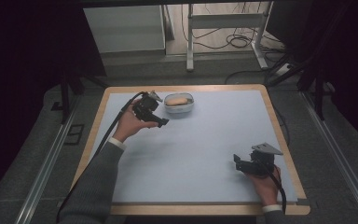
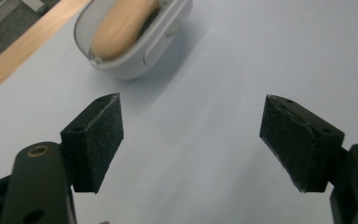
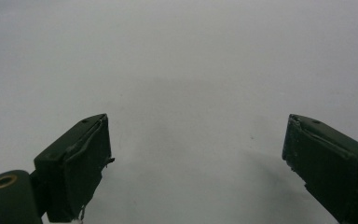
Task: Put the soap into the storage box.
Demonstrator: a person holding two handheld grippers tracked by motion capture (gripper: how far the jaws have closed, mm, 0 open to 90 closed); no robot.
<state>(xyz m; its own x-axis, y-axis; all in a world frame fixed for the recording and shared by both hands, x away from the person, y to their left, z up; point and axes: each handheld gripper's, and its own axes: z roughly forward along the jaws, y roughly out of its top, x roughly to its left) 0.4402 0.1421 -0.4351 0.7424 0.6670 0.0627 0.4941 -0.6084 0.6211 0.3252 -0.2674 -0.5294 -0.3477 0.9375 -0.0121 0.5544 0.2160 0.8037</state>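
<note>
Left gripper (image 1: 161, 122): held in the person's left hand at the far left of the table (image 1: 205, 154), just beside the white dish; its jaws stand wide apart with nothing between them.
White dish (image 1: 179, 105): small oval container near the table's far edge, left of centre, upright on the pale blue surface.
Bread roll (image 1: 177, 101): tan, oblong, lying inside the dish; in the left gripper view (image 2: 121, 25) it fills most of the bowl.
Handling, dish: likely light, rigid plastic with a smooth, rounded wall that could slip; take it across the short sides, at the rim.
Handling, roll: probably soft and easily crushed; pinch gently at mid-length.
Right gripper (image 1: 239, 163): near the right front of the table, well apart from the dish, jaws spread wide, empty.
</note>
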